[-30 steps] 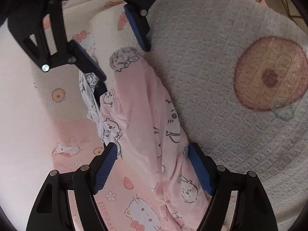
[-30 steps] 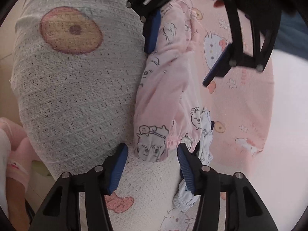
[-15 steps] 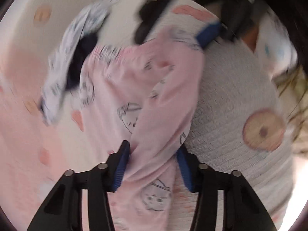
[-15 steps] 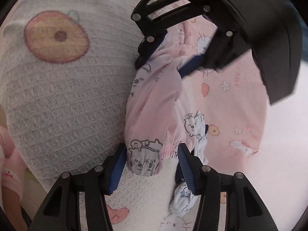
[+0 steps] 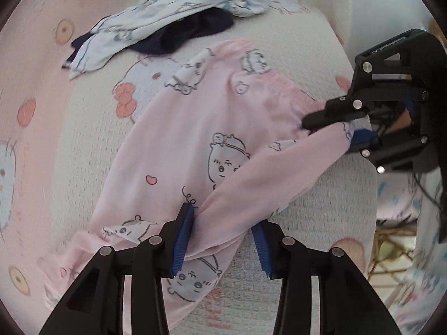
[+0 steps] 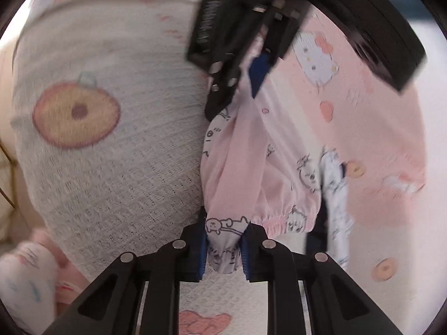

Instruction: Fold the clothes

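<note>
On the cartoon-print blanket [image 5: 92,128] lies the pink garment [image 5: 181,150], partly lifted between both tongs; the left tongs [image 5: 220,240] are closing, pinching a bunched fold of it; the right tongs [image 6: 223,251] are closing on its gathered cuff; a white-and-navy garment [image 5: 167,28] lies just beyond it.

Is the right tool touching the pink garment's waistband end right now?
Touching. In the right wrist view, the right tool has the pink garment bunched between its closing blue pads, fabric pressed against both; the left wrist view agrees.
</note>
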Tool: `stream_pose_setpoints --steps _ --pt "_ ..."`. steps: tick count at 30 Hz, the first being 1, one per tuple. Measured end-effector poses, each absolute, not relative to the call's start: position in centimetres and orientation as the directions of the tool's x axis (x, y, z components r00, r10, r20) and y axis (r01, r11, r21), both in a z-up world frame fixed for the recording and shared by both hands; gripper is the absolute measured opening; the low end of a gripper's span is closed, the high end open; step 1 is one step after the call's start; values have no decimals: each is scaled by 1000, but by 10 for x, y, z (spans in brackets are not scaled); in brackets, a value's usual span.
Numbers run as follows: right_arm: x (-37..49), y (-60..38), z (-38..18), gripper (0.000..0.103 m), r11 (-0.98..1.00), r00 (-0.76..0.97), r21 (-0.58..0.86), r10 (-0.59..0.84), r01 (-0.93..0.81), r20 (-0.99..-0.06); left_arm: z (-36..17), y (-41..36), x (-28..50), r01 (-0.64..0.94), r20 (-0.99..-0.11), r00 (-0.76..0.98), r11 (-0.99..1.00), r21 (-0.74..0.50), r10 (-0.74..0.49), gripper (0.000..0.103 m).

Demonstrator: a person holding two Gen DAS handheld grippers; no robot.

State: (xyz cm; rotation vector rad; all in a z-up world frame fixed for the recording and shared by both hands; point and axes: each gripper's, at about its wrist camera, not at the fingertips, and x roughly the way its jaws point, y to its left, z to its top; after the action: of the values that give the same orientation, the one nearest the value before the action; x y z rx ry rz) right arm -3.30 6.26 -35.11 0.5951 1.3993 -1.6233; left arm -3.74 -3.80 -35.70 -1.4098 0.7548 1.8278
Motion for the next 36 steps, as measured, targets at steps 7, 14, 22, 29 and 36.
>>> stream_pose_setpoints --steps 7,14,22,29,36 --pt "-85 75 -317 20 -254 -246 -156 -373 955 -895 -344 -42 -45 -683 -962 -117 -723 -102 246 38" --pt "-82 91 -318 20 -428 -108 95 -426 899 -898 -345 -77 -91 -492 -941 -43 -827 -273 336 38" --pt "-129 115 -312 20 -569 -81 275 -521 775 -850 -338 -91 -88 -381 -914 -54 -855 -353 401 38" --pt "-160 114 -318 21 -643 -88 362 -558 675 -825 -332 -96 -98 -393 -905 -37 -839 -376 423 38" --pt "-178 118 -323 21 -703 -84 423 -563 571 -822 -317 -95 -87 -439 -881 -83 -810 -388 466 40"
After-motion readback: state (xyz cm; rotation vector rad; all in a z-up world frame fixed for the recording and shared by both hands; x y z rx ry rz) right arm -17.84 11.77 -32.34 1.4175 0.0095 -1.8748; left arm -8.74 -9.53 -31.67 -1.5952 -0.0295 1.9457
